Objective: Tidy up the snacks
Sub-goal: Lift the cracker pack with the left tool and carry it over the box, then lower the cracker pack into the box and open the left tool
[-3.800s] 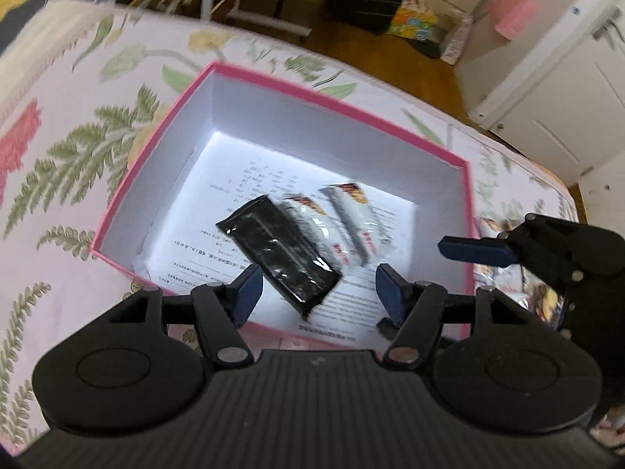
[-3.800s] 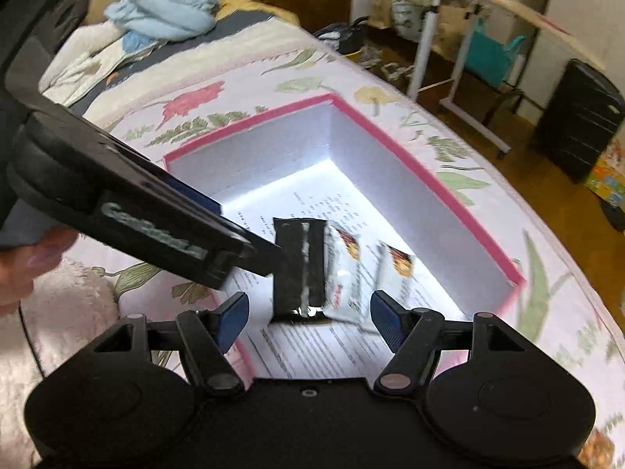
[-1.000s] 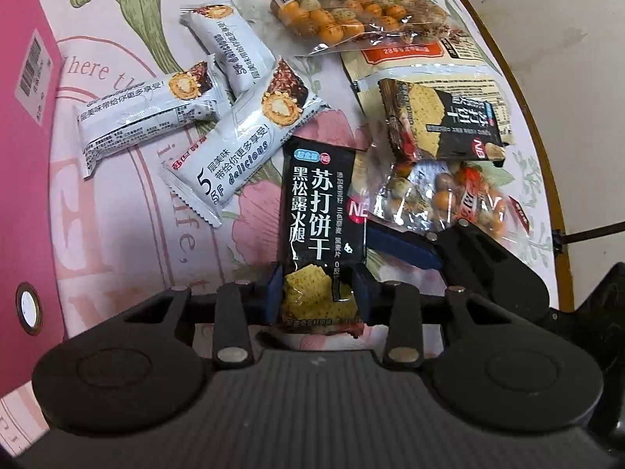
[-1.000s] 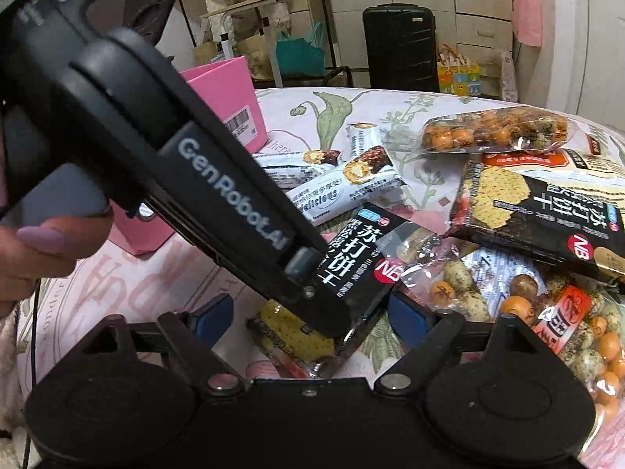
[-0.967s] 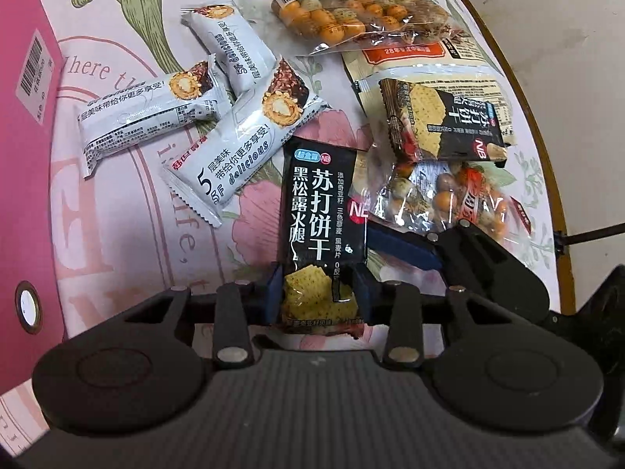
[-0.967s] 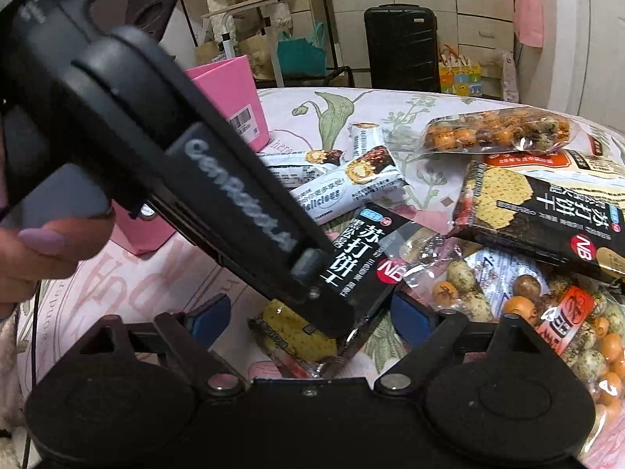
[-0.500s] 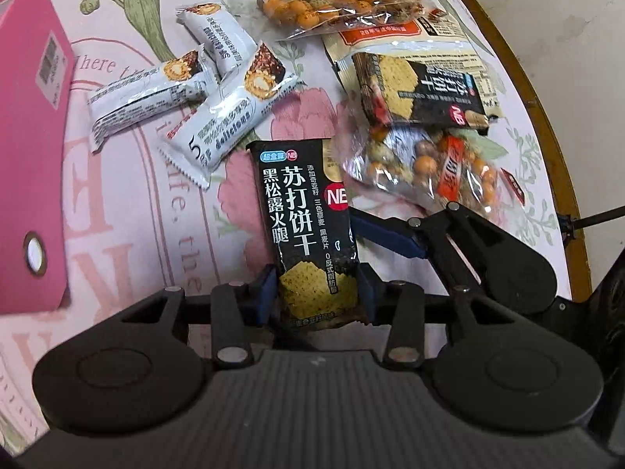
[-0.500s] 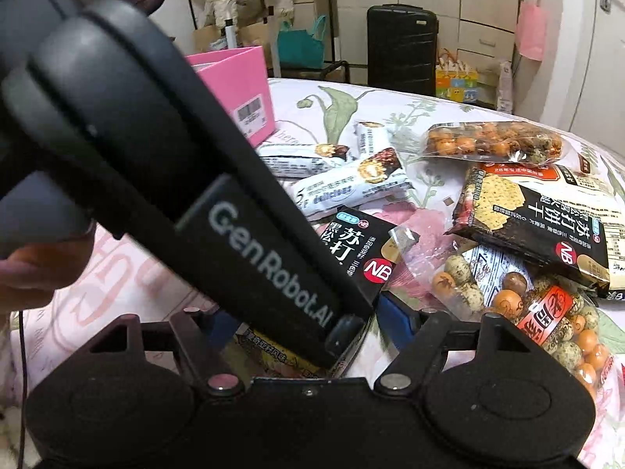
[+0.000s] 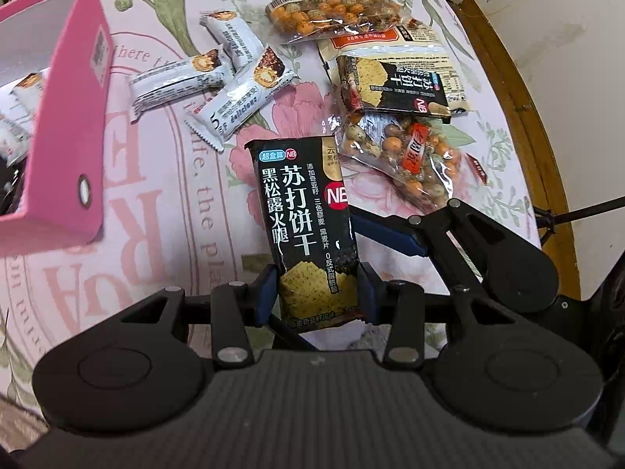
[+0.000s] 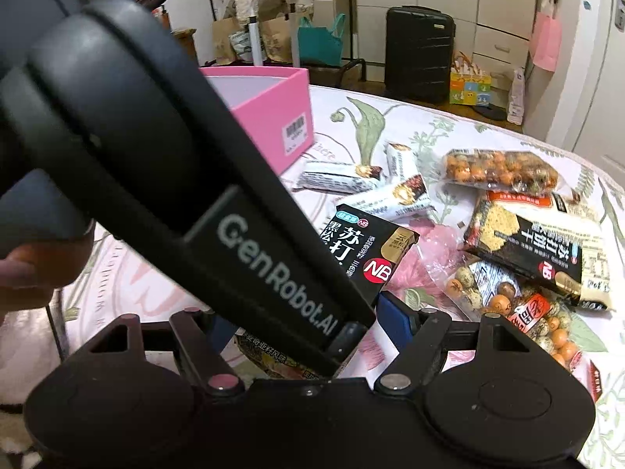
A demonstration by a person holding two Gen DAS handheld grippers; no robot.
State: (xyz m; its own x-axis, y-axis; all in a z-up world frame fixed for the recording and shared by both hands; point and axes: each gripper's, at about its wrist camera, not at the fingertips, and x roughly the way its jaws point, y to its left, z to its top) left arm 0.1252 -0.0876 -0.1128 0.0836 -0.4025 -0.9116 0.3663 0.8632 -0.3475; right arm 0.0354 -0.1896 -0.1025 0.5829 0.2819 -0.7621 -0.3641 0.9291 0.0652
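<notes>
My left gripper (image 9: 318,293) is shut on a black soda cracker packet (image 9: 308,219), holding it by its lower end above the tablecloth. The packet also shows in the right wrist view (image 10: 367,250), behind the left gripper's body. My right gripper (image 10: 312,324) is open, its blue fingers (image 10: 394,316) either side of the left gripper's tip, holding nothing. The pink box (image 9: 66,148) stands at the left with white bars inside. Three white bars (image 9: 234,97), two nut bags (image 9: 332,11) and another black cracker packet (image 9: 398,82) lie on the cloth.
The floral tablecloth (image 9: 156,215) covers the table. The table's wooden edge (image 9: 519,117) runs along the right. A black suitcase (image 10: 418,54), a folding table and white cabinets stand on the floor beyond.
My left gripper has lifted the black cracker packet off the cloth and pulled back, so more of the pink box comes into view. The right gripper stays open beside it.
</notes>
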